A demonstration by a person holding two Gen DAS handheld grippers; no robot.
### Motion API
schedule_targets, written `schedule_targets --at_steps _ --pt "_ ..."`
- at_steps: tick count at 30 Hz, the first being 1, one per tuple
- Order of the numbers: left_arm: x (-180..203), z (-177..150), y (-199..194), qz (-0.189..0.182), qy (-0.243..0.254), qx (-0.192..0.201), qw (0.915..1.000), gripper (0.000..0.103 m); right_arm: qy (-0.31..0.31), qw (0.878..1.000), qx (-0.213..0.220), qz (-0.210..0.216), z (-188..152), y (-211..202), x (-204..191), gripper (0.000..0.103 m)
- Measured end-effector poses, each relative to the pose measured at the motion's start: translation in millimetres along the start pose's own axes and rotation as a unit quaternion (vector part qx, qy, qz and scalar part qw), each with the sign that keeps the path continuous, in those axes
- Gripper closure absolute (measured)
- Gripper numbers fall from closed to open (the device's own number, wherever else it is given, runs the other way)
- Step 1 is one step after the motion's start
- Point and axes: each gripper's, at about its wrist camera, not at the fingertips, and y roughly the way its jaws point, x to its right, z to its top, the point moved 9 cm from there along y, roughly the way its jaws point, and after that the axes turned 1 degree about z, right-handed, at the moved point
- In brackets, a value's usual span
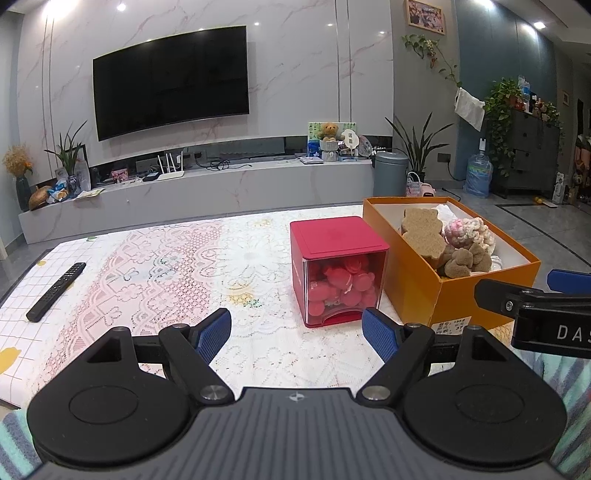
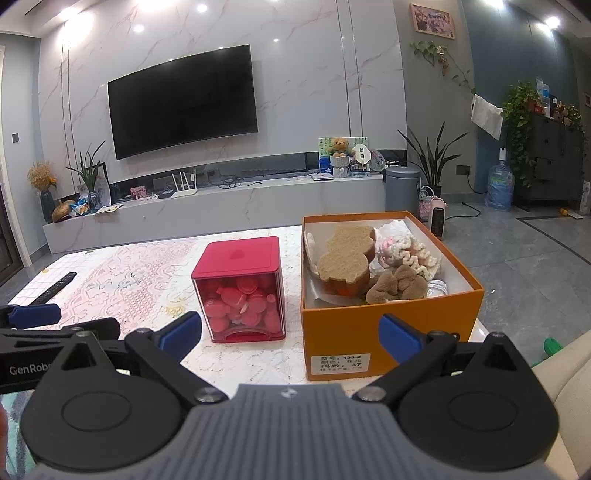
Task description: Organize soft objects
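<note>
Both tongs (image 1: 296,334) (image 2: 290,338) agape over lace-clothed table (image 1: 166,258), television (image 1: 170,81) beyond.

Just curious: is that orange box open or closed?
Open. The orange box has no lid on it, so the brown sponges inside show from above.

You are working in a home living room. A large dark television (image 1: 170,81) hangs on a marble-look wall above a long low media bench (image 1: 207,192) that carries a white router (image 1: 170,168), a teddy bear (image 1: 330,131) and small ornaments. Potted plants (image 1: 419,147) stand around, a framed picture (image 1: 424,16) hangs high, and a water jug (image 1: 478,175) sits on the tiled floor. Your table wears a lace cloth (image 1: 166,266) with a remote control (image 1: 56,291) on it.
</note>
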Motion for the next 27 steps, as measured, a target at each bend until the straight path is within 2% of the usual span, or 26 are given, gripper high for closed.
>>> schedule_targets --at_steps 27 --pt "-2.8 -2.4 0.0 -0.002 -0.002 -0.002 1.0 0.009 -0.01 1.0 0.001 -0.001 -0.8 0.9 -8.3 0.003"
